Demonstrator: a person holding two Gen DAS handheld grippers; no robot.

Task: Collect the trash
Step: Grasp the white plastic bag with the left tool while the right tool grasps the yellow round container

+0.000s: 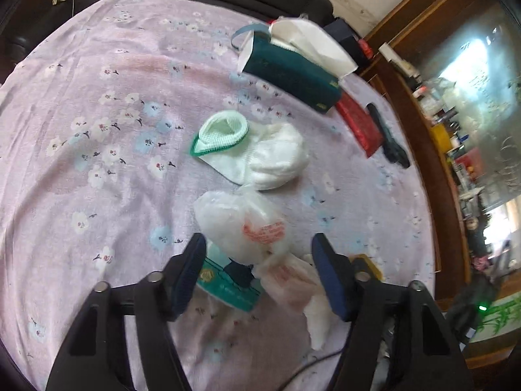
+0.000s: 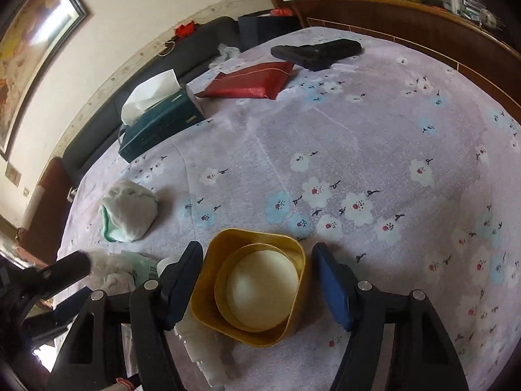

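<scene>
A crumpled clear plastic bag (image 1: 241, 221) with red print lies on the flowered bedspread between the fingers of my left gripper (image 1: 258, 238). The pads stand apart from it, so this gripper is open. Under the bag lie a teal packet (image 1: 228, 285) and crumpled white tissue (image 1: 317, 322). My right gripper (image 2: 258, 247) is open around a square gold tin (image 2: 208, 299); the left pad is close to its wall and a gap shows at the right pad. The same trash pile (image 2: 123, 270) lies left of the tin.
A white sock with a green cuff (image 1: 260, 153) lies beyond the bag. Farther back are a dark green tissue box (image 1: 289, 75), a red packet (image 1: 358, 123) and a black object (image 1: 387, 140). A wooden headboard shelf (image 2: 390, 9) with clutter borders the bed.
</scene>
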